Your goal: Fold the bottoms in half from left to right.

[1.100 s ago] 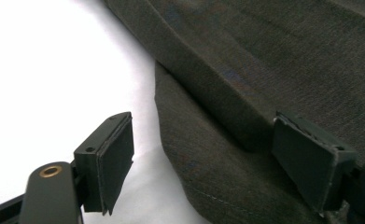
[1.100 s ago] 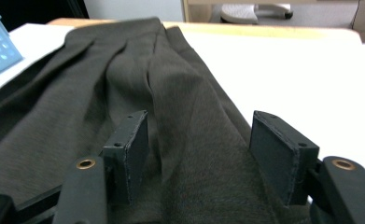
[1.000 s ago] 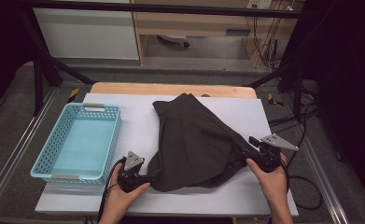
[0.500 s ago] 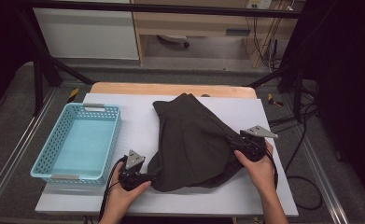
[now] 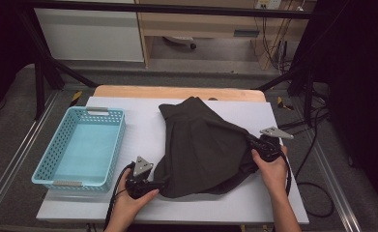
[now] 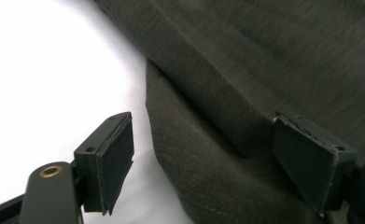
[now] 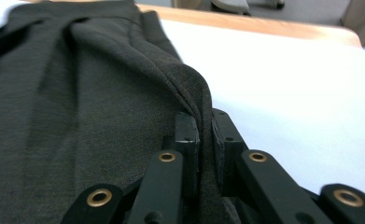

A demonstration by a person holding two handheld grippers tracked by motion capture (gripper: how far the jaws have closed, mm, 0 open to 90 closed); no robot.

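A dark grey garment point(image 5: 201, 145) lies crumpled on the white table top point(image 5: 143, 125). My left gripper point(image 5: 158, 183) rests at the garment's front left corner. In the left gripper view its jaws point(image 6: 203, 154) stand wide apart with the cloth's edge point(image 6: 194, 186) lying between them, and the pads do not press on it. My right gripper point(image 5: 252, 146) is at the garment's right edge. Its jaws have just been closing, and in the right gripper view they point(image 7: 206, 126) are shut on a raised fold of the cloth point(image 7: 196, 88).
A light blue perforated basket point(image 5: 98, 111) with nothing in it stands at the table's left. A wooden strip point(image 5: 177, 92) runs along the table's far edge. Cables point(image 5: 317, 193) hang off the right side. Bare white surface lies between basket and garment.
My right hand has moved left and down onto the garment's right edge, and its jaws have closed on a fold there. The left hand and the garment's left side have stayed put.
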